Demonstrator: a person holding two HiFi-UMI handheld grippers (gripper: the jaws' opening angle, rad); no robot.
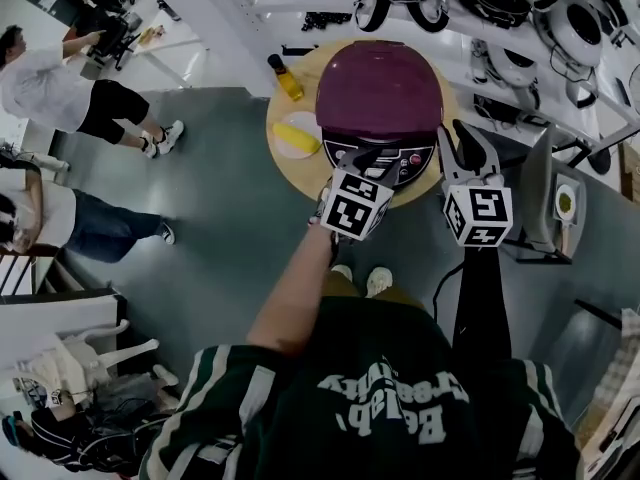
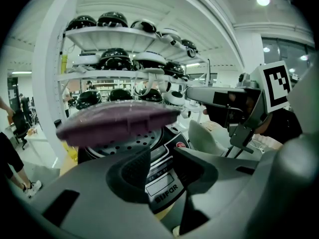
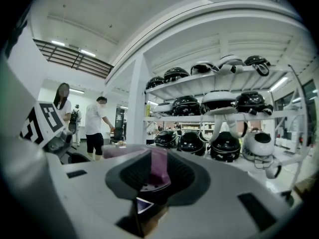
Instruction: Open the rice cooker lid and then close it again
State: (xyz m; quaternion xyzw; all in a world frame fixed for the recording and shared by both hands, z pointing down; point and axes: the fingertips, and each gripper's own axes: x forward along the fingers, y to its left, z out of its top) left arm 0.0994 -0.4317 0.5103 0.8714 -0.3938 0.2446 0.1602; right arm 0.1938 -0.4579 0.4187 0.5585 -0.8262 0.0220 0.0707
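Note:
A rice cooker with a purple lid (image 1: 378, 90) stands on a round wooden table (image 1: 292, 173). In the left gripper view the lid (image 2: 117, 121) is tilted up at the front, and a perforated inner plate (image 2: 124, 143) shows under it. My left gripper (image 1: 372, 164) points at the front control panel (image 2: 162, 185). Its jaws (image 2: 162, 156) are apart and hold nothing. My right gripper (image 1: 470, 144) is just right of the cooker, and its jaws (image 3: 157, 166) are spread. The lid (image 3: 119, 151) shows through the gap, and I cannot tell if the pads touch it.
A yellow bottle (image 1: 288, 80) and a flat yellow object (image 1: 296, 138) lie on the table left of the cooker. White shelves (image 1: 480, 8) with dark rounded appliances run behind it. A grey stand (image 1: 548, 203) is at the right. Two people (image 1: 60, 88) are at the far left.

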